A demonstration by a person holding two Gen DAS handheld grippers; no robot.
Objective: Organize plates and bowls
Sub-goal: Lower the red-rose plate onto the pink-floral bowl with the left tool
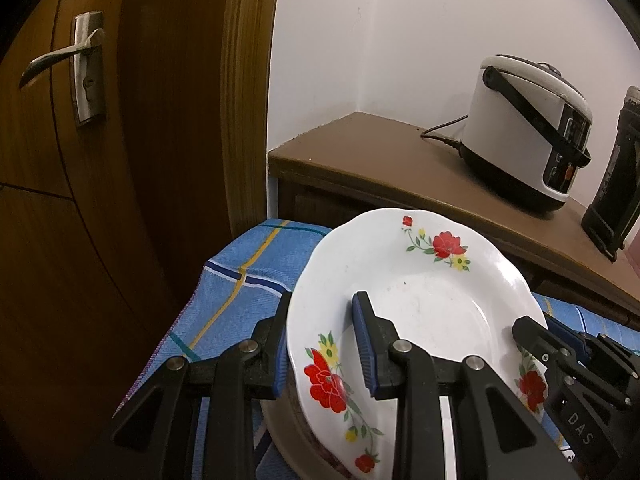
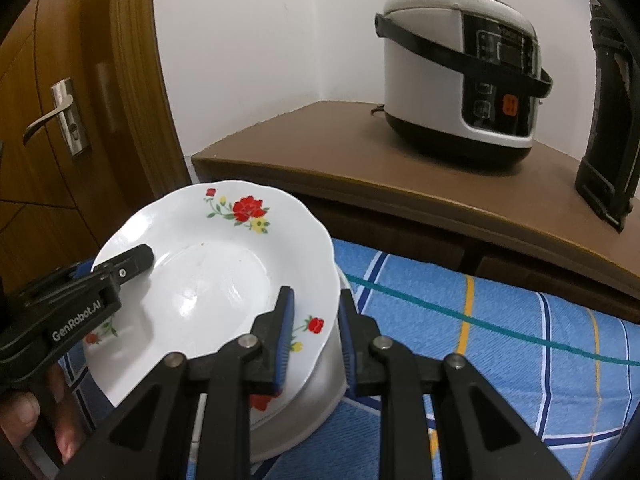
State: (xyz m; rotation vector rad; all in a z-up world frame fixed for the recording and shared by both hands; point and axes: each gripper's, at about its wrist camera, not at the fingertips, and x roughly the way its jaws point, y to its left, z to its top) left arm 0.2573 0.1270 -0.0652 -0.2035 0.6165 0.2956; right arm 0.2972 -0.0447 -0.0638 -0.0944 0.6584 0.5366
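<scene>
1. Door (image 1: 60, 160) and white wall fill the back; a brown table (image 1: 380, 160) carries the rice cooker (image 1: 528, 128).
2. Checked blue cloth (image 1: 248, 280) spreads below, and on it sits a pale bowl (image 2: 320, 400).
3. Flowered plate (image 1: 420, 300) sits over that bowl, tilted. Stacking step, I'd say; next comes a level set-down and release.
4. Left hand-held gripper (image 1: 320, 344) straddles the plate's rim, jaws apart; right hand-held gripper (image 2: 314, 340) likewise.
5. Only the right view shows the bowl clearly.
</scene>
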